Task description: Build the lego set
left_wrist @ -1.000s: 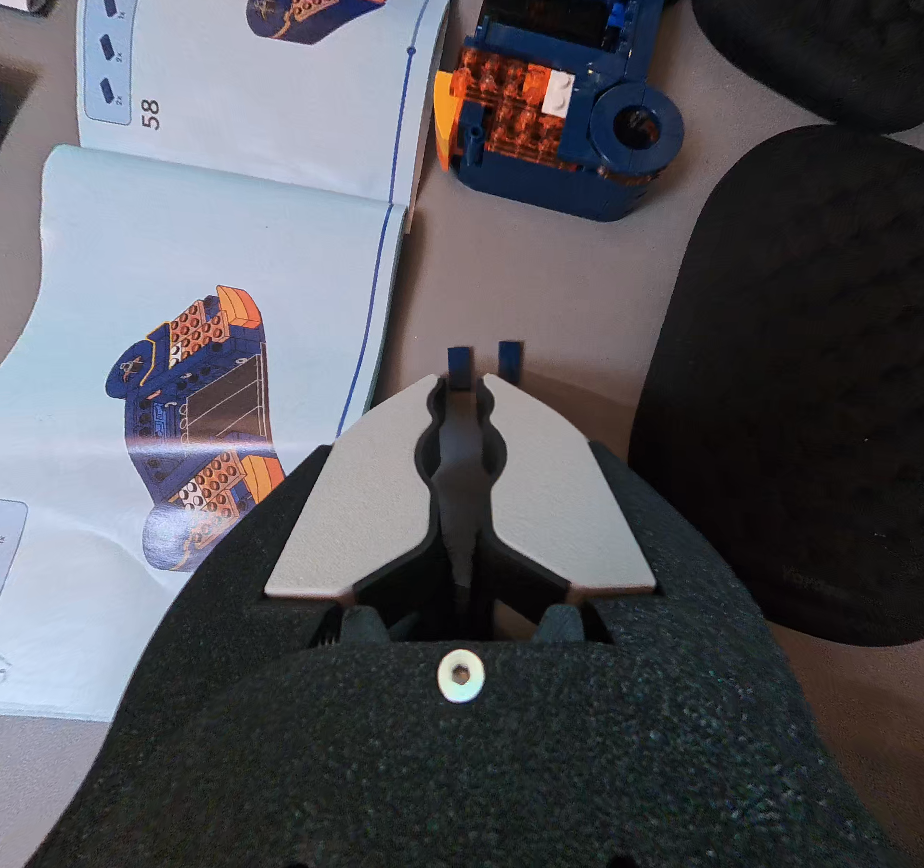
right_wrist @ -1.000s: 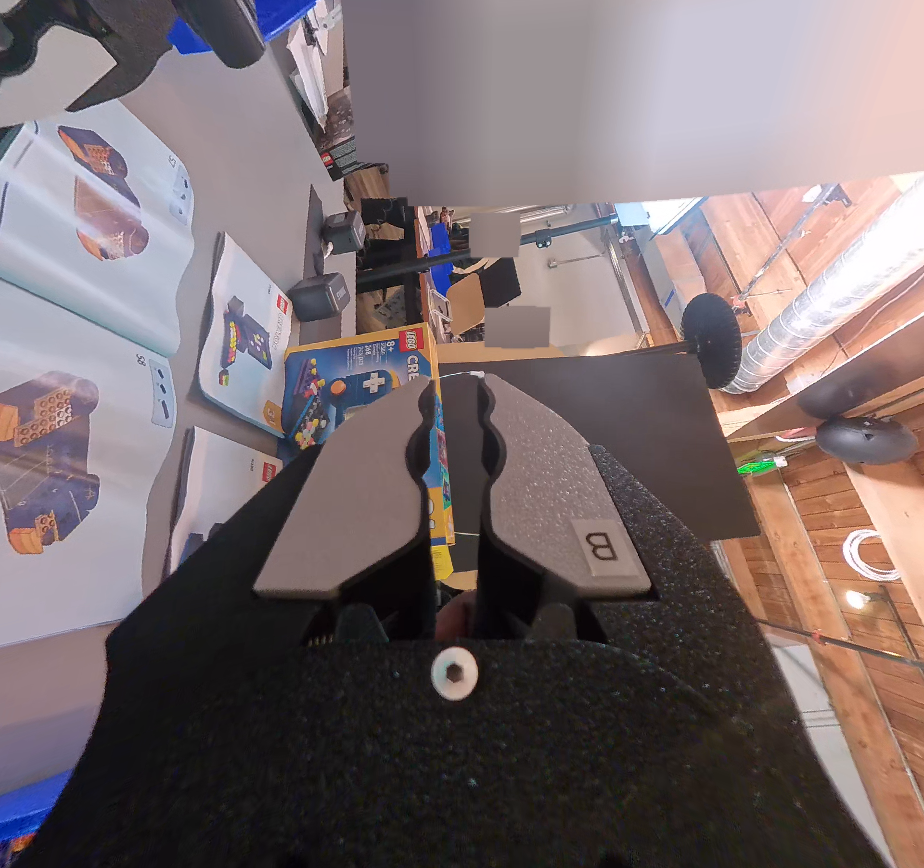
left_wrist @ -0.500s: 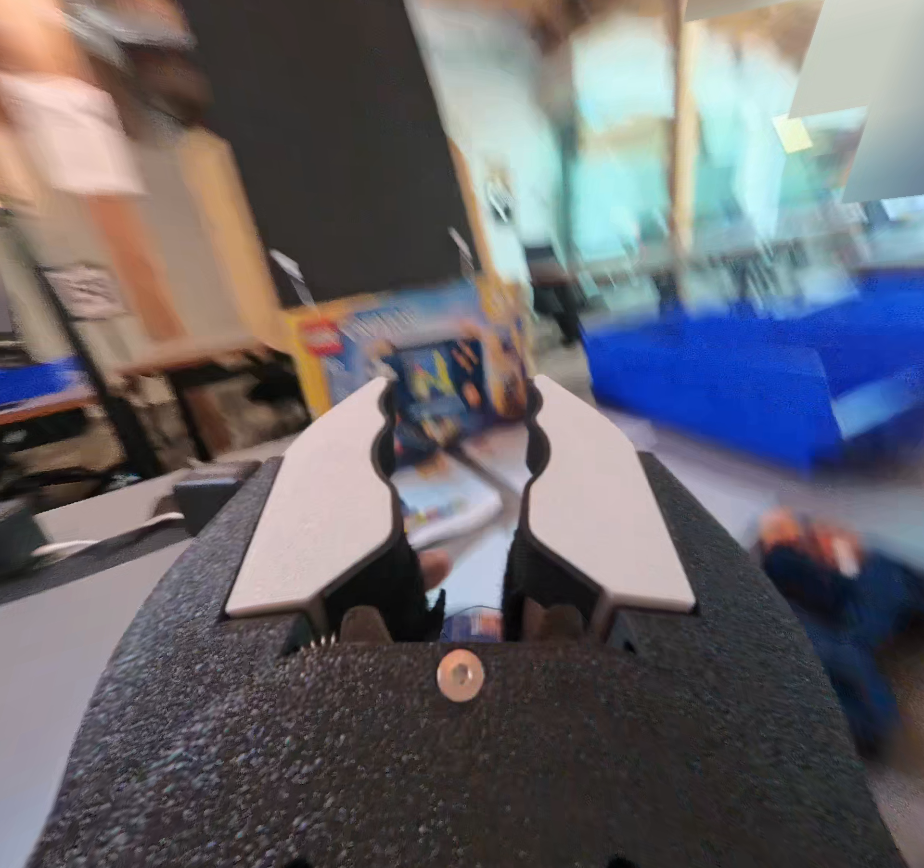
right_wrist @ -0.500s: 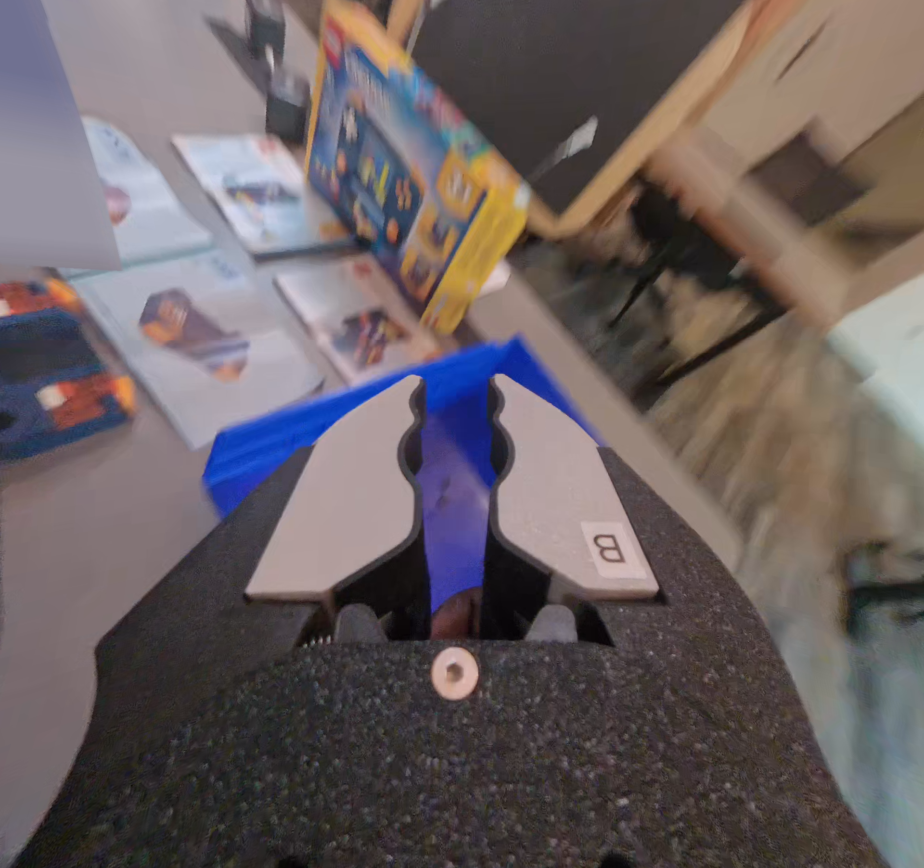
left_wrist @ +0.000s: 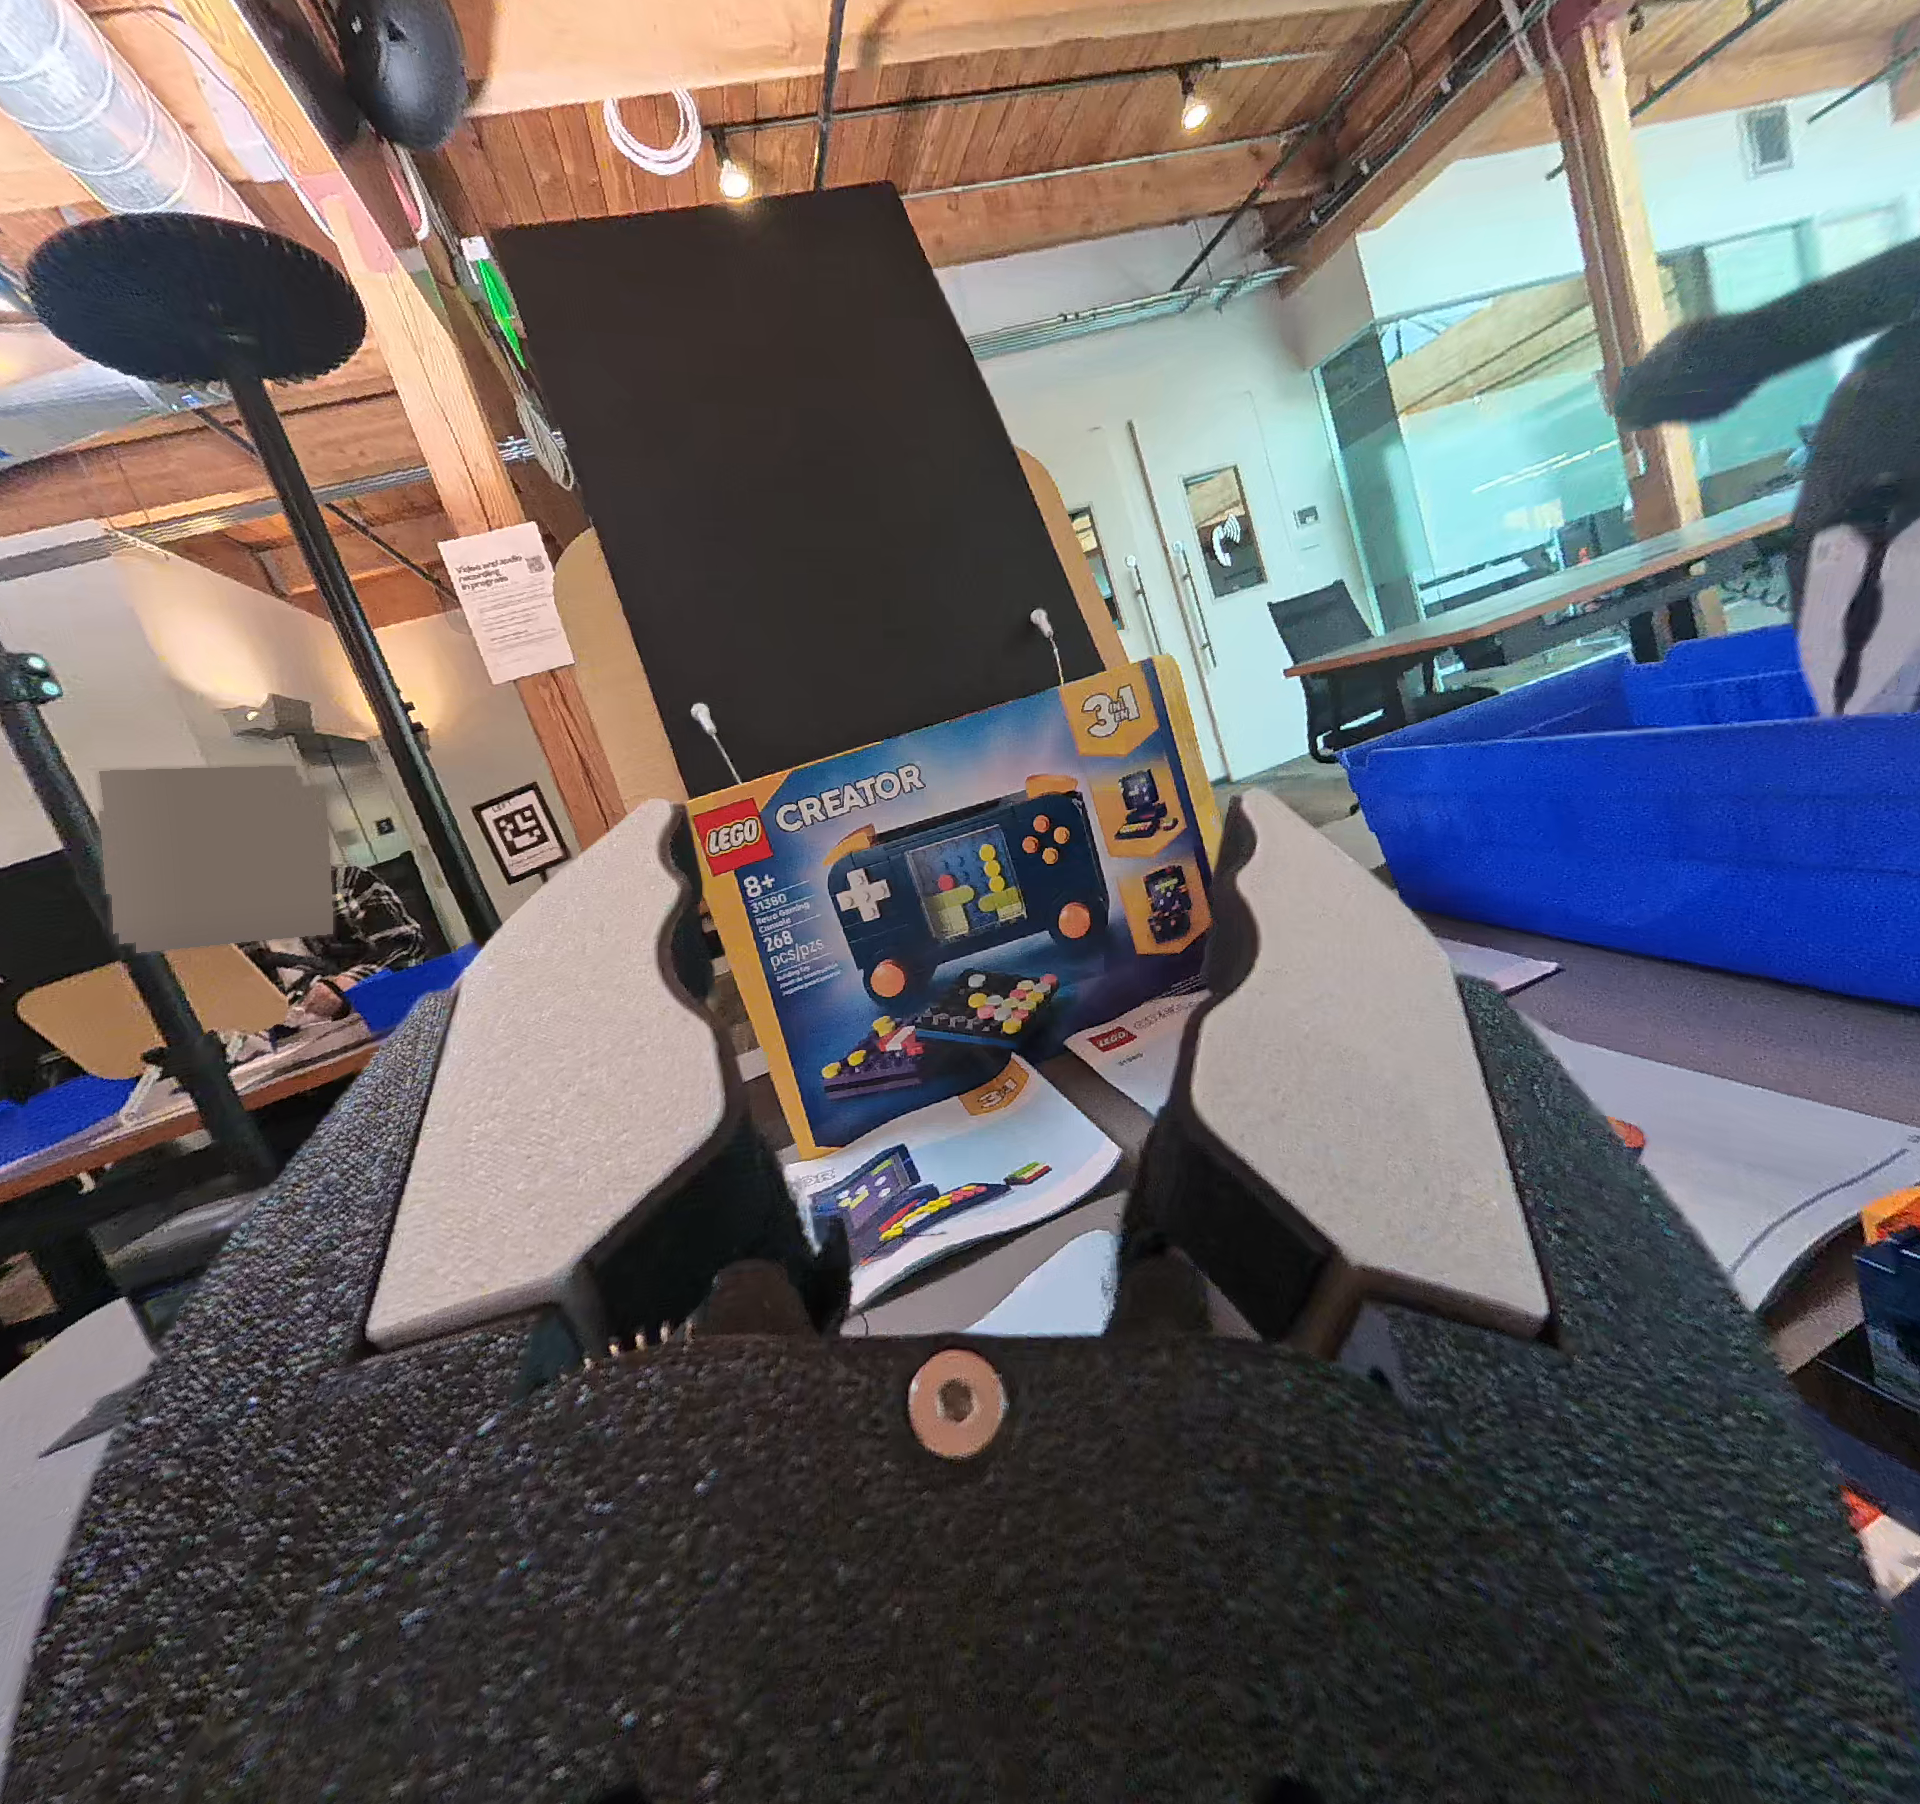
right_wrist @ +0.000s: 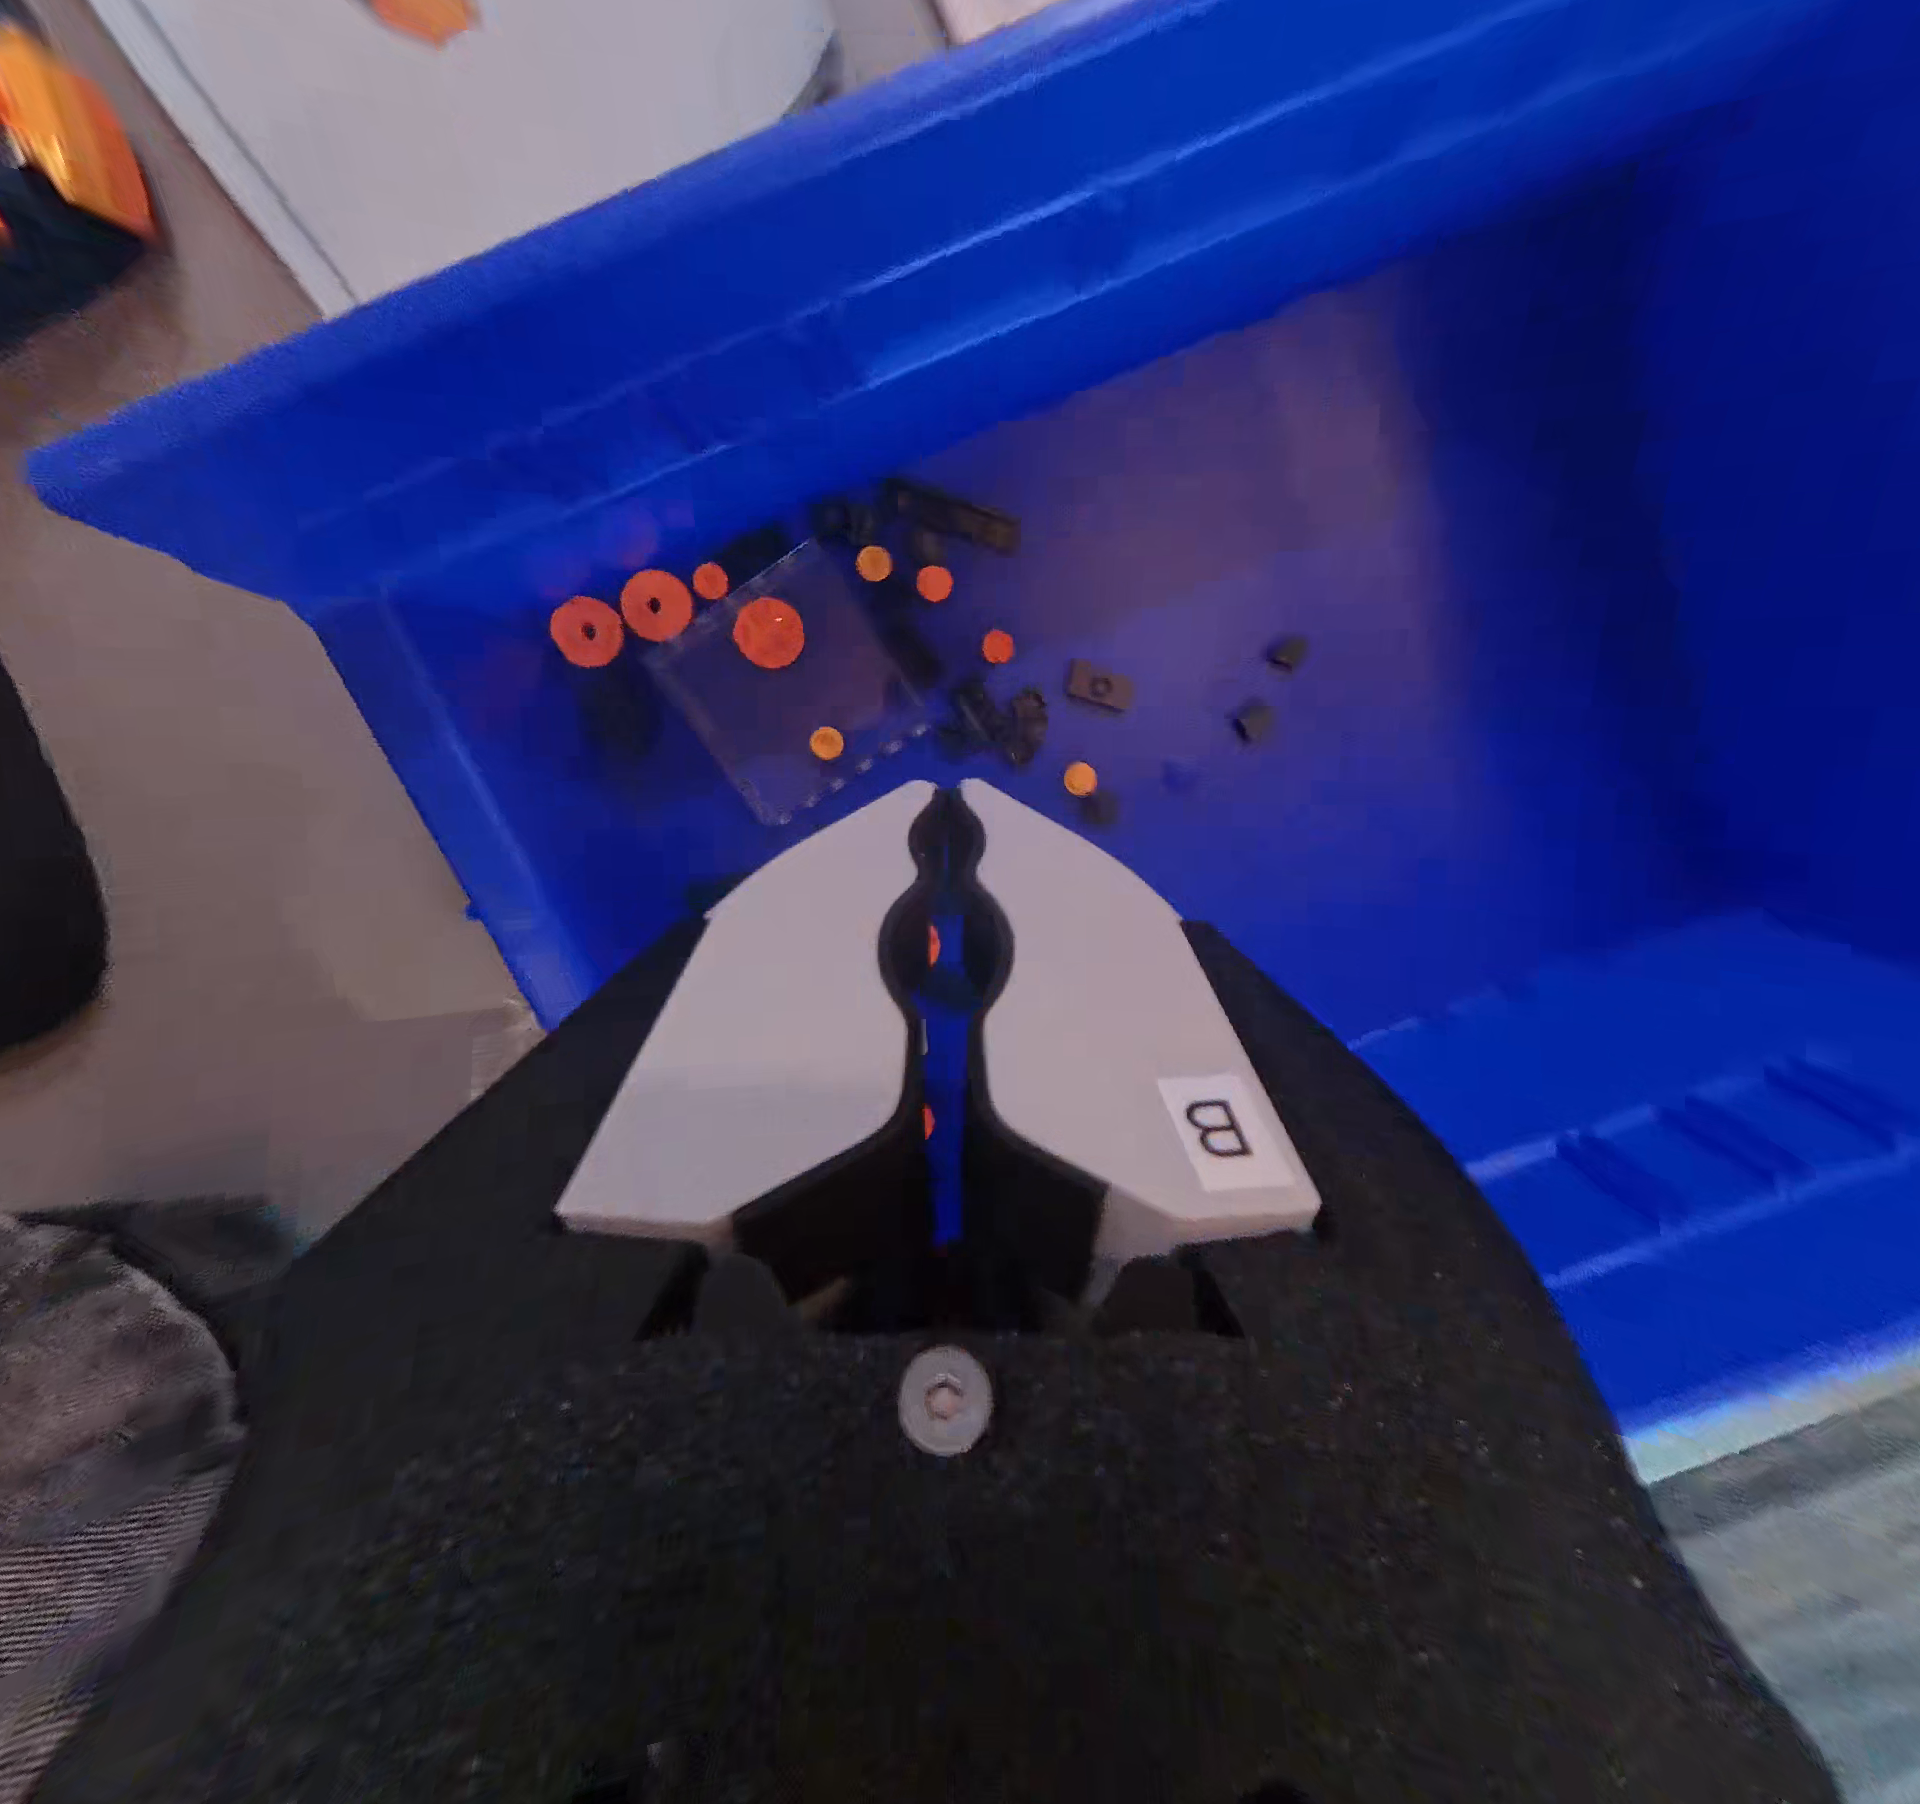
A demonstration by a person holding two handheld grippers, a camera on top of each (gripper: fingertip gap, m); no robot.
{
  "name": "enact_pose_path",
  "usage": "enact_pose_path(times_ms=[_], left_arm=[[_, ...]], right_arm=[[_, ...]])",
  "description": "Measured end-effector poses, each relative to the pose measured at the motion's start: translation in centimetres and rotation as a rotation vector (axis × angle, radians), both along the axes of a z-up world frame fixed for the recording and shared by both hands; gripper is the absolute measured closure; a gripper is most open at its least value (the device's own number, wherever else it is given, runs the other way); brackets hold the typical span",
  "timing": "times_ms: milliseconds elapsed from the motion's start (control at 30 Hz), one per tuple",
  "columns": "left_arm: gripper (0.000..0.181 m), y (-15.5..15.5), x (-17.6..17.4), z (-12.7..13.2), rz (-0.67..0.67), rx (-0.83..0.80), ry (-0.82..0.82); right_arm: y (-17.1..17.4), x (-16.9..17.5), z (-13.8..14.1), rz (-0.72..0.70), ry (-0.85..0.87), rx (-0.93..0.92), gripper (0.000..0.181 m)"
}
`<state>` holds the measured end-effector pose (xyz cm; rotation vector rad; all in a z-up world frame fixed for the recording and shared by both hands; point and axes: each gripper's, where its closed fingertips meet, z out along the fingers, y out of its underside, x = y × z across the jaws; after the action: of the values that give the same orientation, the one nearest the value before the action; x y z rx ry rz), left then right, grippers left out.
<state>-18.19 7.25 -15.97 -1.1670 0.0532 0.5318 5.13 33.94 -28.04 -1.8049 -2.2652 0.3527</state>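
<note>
My left gripper (left_wrist: 956,819) is open wide and empty. It is held level above the table and points at the upright Lego box (left_wrist: 935,913). The partly built dark blue and orange model (left_wrist: 1891,1266) shows at the right edge of that view. My right gripper (right_wrist: 945,796) is shut, with nothing seen between its tips. It points down into a blue bin (right_wrist: 727,320), just above loose parts: orange round pieces (right_wrist: 655,606), a clear square panel (right_wrist: 821,705) and small black pieces (right_wrist: 997,715). The right gripper also shows in the left wrist view (left_wrist: 1849,611), over the bin (left_wrist: 1662,819).
Instruction booklets (left_wrist: 956,1193) lie in front of the box, and an open manual (left_wrist: 1714,1172) lies to the right. In the right wrist view the manual (right_wrist: 520,71) and the model (right_wrist: 62,144) lie beyond the bin. A black board (left_wrist: 769,466) stands behind the box. Tip to tip, the grippers are about 40 cm apart.
My left gripper has lifted from pointing down at the table to level and has opened wide. My right gripper has swung down into the blue bin and closed.
</note>
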Motion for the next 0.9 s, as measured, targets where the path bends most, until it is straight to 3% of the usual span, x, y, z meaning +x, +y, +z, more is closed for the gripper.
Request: enact_pose_path(times_ms=[100, 300, 700, 900], left_arm=[[0.087, 0.3, -0.1, -0.4, -0.016, -0.008, -0.025], [0.088, 0.3, 0.0, -0.5, -0.032, -0.012, -0.019], [0.090, -0.8, -1.6, -0.7, -0.038, 0.019, -0.068], [0.090, -0.7, -1.4, -0.8, -0.053, 0.014, -0.073]], right_arm=[[-0.6, -1.1, -2.4, 0.127, -0.050, 0.027, 0.181], [-0.3, -1.8, -4.5, 0.158, -0.051, -0.006, 0.170], [1.1, -2.2, -4.5, 0.178, 0.038, 0.045, 0.174], [0.3, -1.5, -5.2, 0.194, -0.027, 0.018, 0.169]])
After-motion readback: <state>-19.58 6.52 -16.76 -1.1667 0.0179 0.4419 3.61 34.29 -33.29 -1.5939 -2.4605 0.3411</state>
